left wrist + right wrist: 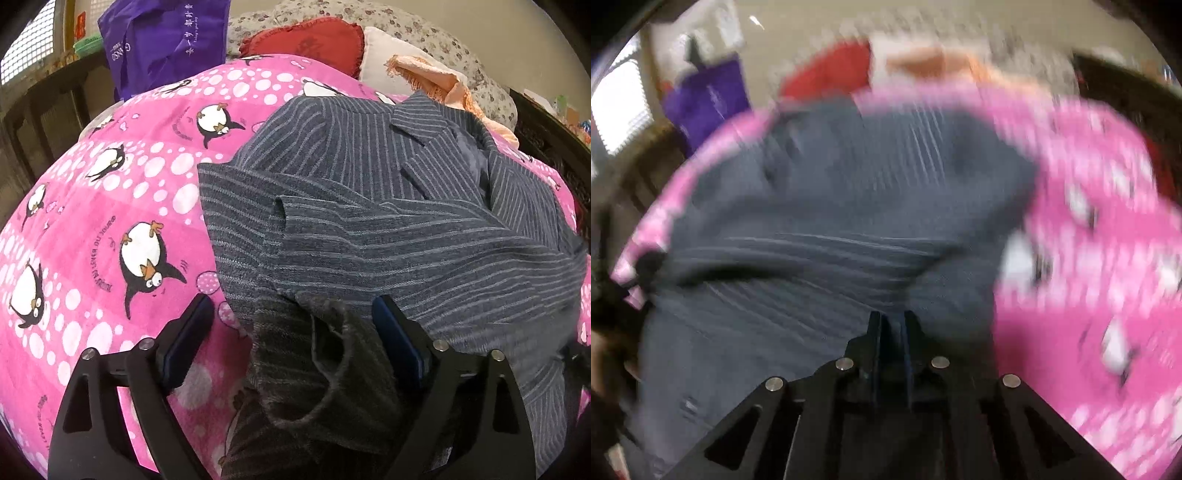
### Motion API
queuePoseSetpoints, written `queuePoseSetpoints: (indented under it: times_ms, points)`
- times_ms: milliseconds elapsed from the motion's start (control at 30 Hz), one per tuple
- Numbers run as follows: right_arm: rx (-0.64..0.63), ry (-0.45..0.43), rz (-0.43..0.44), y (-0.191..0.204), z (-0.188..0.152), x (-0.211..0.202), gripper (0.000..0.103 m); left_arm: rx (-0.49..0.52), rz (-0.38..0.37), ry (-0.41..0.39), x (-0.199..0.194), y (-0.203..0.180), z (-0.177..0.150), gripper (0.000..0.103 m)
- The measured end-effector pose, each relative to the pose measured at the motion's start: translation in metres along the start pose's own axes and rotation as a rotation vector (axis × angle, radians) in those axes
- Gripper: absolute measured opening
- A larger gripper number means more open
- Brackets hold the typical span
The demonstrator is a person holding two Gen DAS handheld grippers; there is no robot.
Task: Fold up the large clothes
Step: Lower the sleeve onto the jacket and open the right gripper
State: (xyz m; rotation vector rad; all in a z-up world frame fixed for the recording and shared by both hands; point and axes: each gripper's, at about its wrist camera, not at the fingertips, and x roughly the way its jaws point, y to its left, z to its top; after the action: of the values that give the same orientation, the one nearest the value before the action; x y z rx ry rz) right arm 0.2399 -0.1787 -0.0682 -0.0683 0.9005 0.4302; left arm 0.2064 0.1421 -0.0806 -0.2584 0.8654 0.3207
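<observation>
A dark grey-blue striped jacket (369, 221) lies spread on a pink penguin-print quilt (92, 203), collar toward the far side. My left gripper (291, 301) stands open over the jacket's near edge. A rumpled fold of the cloth (314, 362) lies loose between its fingers, and the right finger rests against the fabric. The right wrist view is blurred. There my right gripper (891, 317) is shut at the jacket's (831, 221) near edge, with a thin strip of grey cloth pinched between its fingers. The quilt (1089, 240) fills the right side of that view.
Behind the quilt lie a red cushion (306, 40), a floral pillow (424, 33) and an orange fringed cloth (436, 81). A purple bag (166, 37) stands at the back left. Dark wooden furniture (29, 122) runs along the left, and another dark piece (546, 136) on the right.
</observation>
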Motion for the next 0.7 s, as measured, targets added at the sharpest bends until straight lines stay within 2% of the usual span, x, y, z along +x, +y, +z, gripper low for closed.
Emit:
queuePoseSetpoints:
  times_ms: [33, 100, 167, 267, 333, 400, 433, 467, 600, 700]
  points:
    - [0.045, -0.005, 0.025, -0.007, -0.001, -0.004, 0.005, 0.002, 0.002, 0.0, 0.0, -0.001, 0.0, 0.09]
    - [0.117, 0.03, -0.007, -0.009, 0.004, -0.013, 0.004, -0.001, -0.004, 0.001, 0.001, 0.001, 0.0, 0.09]
    - [0.105, -0.036, -0.052, 0.006, 0.015, -0.036, 0.005, -0.001, -0.005, 0.002, 0.001, 0.002, 0.0, 0.09]
    - [0.083, -0.13, -0.044, 0.023, 0.028, -0.056, 0.011, -0.001, -0.006, 0.001, 0.001, 0.002, 0.001, 0.09]
    - [0.085, -0.083, -0.085, 0.017, 0.038, -0.038, 0.022, -0.006, -0.011, 0.0, 0.001, 0.003, 0.001, 0.09]
    - [0.054, 0.084, -0.171, 0.005, 0.022, 0.003, 0.02, -0.01, -0.02, -0.002, 0.0, 0.004, 0.0, 0.091]
    - [0.008, 0.008, -0.155, 0.006, 0.015, 0.0, 0.02, -0.012, -0.022, -0.003, 0.0, 0.005, 0.0, 0.091]
    - [-0.04, 0.005, -0.161, 0.008, 0.01, -0.002, 0.02, -0.013, -0.025, -0.003, 0.0, 0.005, 0.0, 0.091]
    - [-0.033, 0.06, -0.151, 0.008, 0.011, -0.011, 0.019, -0.021, -0.026, -0.022, -0.015, 0.016, -0.001, 0.091]
    - [-0.046, 0.09, -0.131, 0.001, 0.003, -0.019, 0.019, 0.041, 0.0, -0.084, -0.041, 0.035, 0.001, 0.091]
